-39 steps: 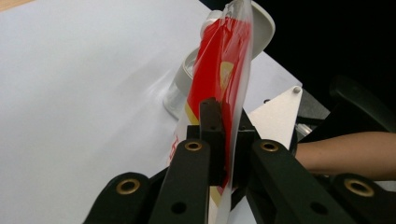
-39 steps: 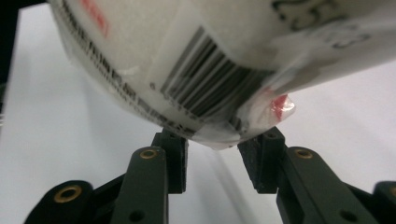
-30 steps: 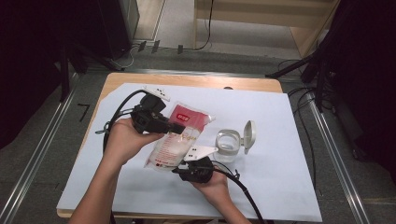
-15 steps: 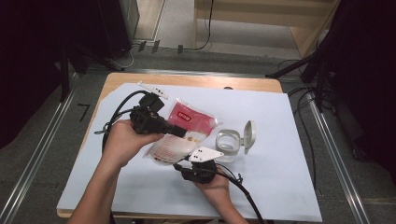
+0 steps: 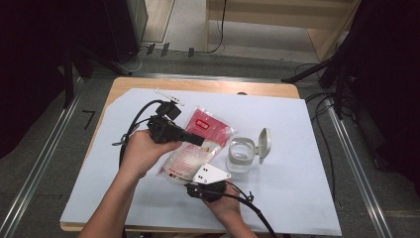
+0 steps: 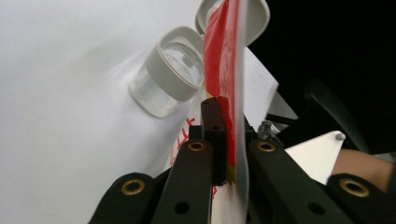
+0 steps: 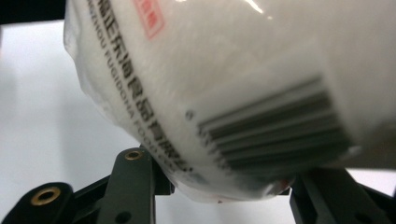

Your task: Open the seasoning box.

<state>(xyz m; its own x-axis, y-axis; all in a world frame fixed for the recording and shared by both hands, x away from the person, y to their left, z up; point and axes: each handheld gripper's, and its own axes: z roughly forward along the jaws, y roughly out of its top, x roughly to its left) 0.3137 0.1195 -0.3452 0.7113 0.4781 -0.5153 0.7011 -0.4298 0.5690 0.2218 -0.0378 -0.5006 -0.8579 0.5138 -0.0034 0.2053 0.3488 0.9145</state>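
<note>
Two grippers carry the salt bag (image 5: 195,146), lifted and tilted beside the open jar (image 5: 241,154), still empty (high view). Left gripper (image 6: 219,116) pinches its red top edge. Right gripper (image 7: 219,186) cradles the bottom, jaws half-spread. Pouring remains.

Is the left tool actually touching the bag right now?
Touching. The left gripper view shows the left tool shut on the bag, its red top edge pinched between the jaws.
</note>
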